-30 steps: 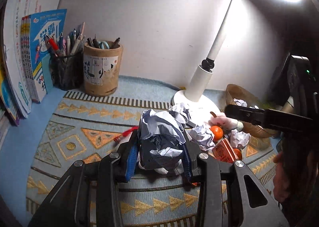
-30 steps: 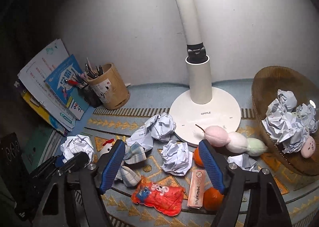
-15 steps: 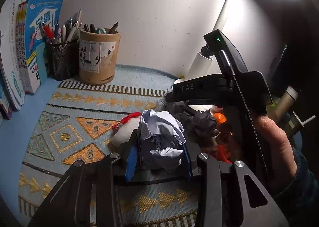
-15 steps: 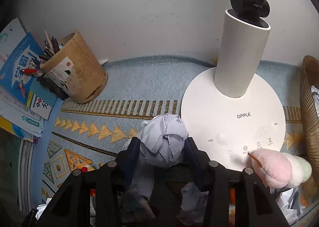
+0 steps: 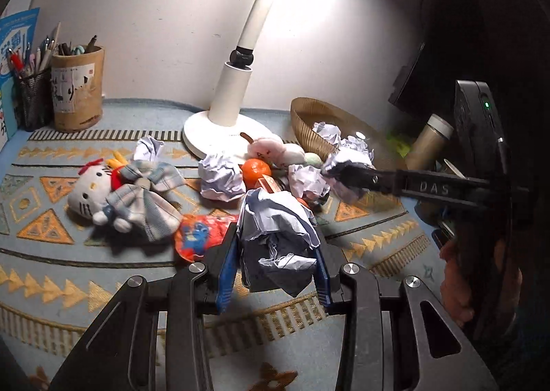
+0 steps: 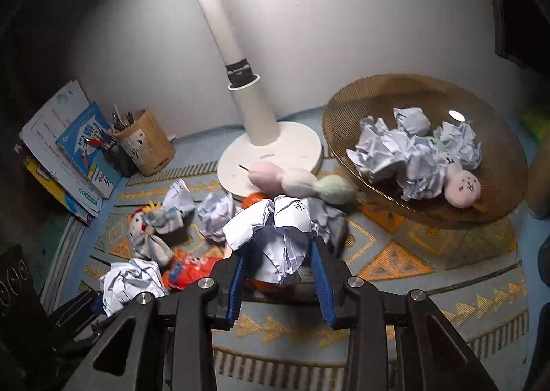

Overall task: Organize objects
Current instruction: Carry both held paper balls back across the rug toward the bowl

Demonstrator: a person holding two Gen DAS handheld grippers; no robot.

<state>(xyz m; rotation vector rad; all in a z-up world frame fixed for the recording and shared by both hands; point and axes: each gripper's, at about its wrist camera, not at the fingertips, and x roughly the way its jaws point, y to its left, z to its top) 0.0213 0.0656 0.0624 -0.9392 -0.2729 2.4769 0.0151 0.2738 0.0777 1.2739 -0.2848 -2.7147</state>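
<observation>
Gripping a crumpled white paper ball (image 6: pixel 282 239) between its blue pads, the right claw (image 6: pixel 280 282) hangs just left of the round woven brown basket (image 6: pixel 347 109). The left claw (image 5: pixel 273 274) is closed on another crumpled paper wad (image 5: pixel 278 236), further left of that basket, above the patterned mat (image 5: pixel 51 253).

I am looking at a home study desk, set against a plain wall. A lit white desk lamp (image 6: pixel 261 136) stands on a patterned mat (image 5: pixel 51 229), with pen holders (image 5: pixel 77 88) full of pens, leaning workbooks (image 6: pixel 68 150), a plush cat doll (image 5: pixel 103 198) and a woven basket (image 6: pixel 426 147) of crumpled paper.
</observation>
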